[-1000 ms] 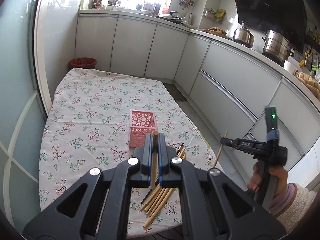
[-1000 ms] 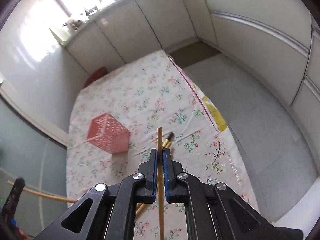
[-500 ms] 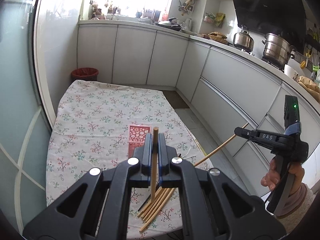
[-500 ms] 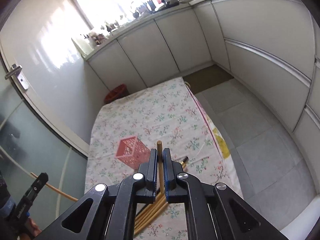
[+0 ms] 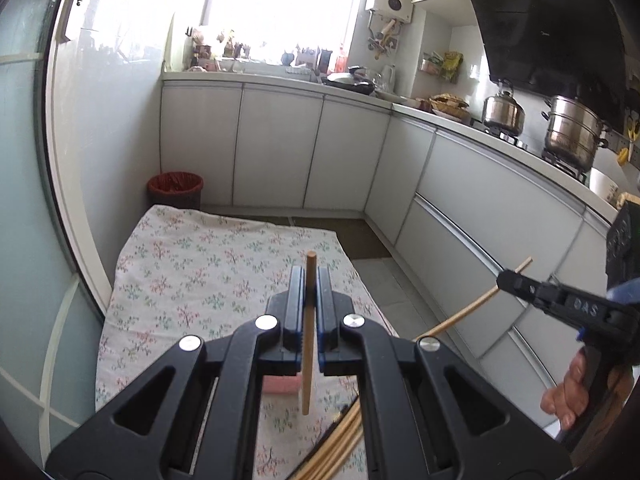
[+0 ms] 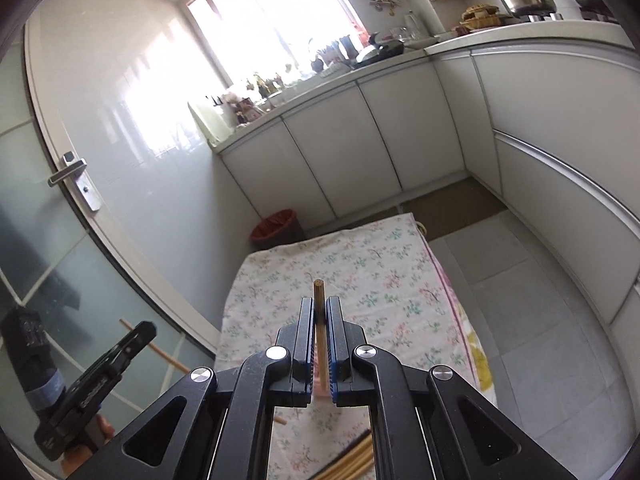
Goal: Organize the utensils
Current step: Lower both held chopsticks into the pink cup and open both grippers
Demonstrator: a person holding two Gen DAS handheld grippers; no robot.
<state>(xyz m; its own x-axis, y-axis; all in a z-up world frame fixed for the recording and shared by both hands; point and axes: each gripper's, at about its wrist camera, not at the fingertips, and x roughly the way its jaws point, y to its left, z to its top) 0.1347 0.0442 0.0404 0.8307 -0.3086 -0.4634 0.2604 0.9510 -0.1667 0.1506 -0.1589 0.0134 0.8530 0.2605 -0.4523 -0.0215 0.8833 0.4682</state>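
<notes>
My left gripper (image 5: 309,276) is shut on a wooden chopstick (image 5: 308,332) held upright, high above the flowered tablecloth (image 5: 208,268). My right gripper (image 6: 319,306) is shut on another wooden chopstick (image 6: 320,340); it also shows in the left wrist view (image 5: 502,280) at the right, its chopstick (image 5: 472,308) slanting. The pink basket (image 5: 280,385) is mostly hidden behind the left jaws. Several loose chopsticks (image 5: 340,444) lie on the cloth below; they also show in the right wrist view (image 6: 352,460). The left gripper appears at lower left in the right wrist view (image 6: 142,330).
A red waste bin (image 5: 175,190) stands past the table's far end. White cabinets (image 5: 276,148) run along the back and right, with steel pots (image 5: 570,132) on the stove. A glass door with a handle (image 6: 70,172) is at the left.
Both grippers have risen and tilted up, each still holding its chopstick. The table has dropped lower in both views and the pink basket has slid behind the jaws.
</notes>
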